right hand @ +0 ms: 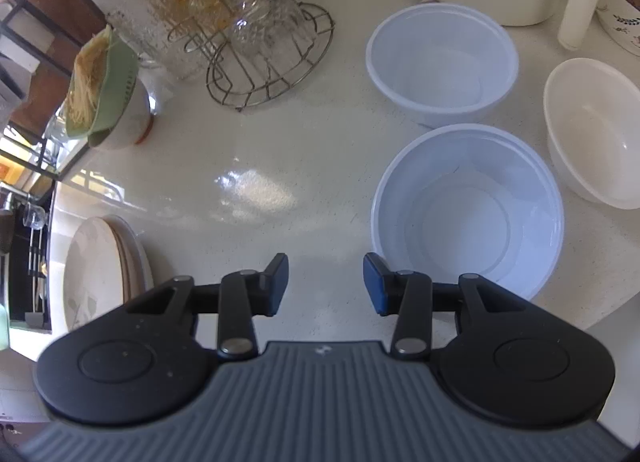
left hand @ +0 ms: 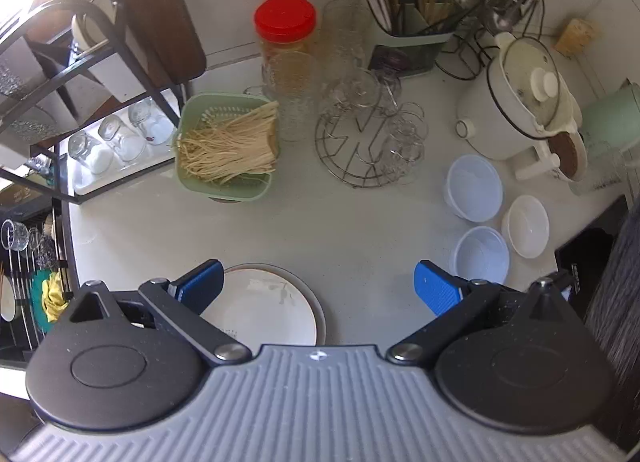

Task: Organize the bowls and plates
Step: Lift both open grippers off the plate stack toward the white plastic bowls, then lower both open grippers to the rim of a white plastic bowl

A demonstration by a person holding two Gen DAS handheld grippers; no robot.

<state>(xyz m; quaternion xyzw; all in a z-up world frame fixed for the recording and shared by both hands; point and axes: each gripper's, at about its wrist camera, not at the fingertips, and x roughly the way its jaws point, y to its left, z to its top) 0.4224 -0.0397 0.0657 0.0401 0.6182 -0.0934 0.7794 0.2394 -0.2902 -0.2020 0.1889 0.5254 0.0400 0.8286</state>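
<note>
Where sunlight glares, white countertop, cluttered kitchen

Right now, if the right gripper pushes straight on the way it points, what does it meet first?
Probably bare countertop. The right gripper is open with nothing between its fingers and tilts steeply down at empty surface. The nearest blue bowl sits just right of that line; its rim might brush the right finger, but depth is unclear.

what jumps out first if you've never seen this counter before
The red-lidded jar stands out at the back of the counter, beside a green basket of pale noodles. At the right sit three empty bowls close together, two bluish-white and one cream. Both grippers are open with nothing between their pads: the left gripper above a stack of plates, the right gripper beside the nearest bowl.
</note>
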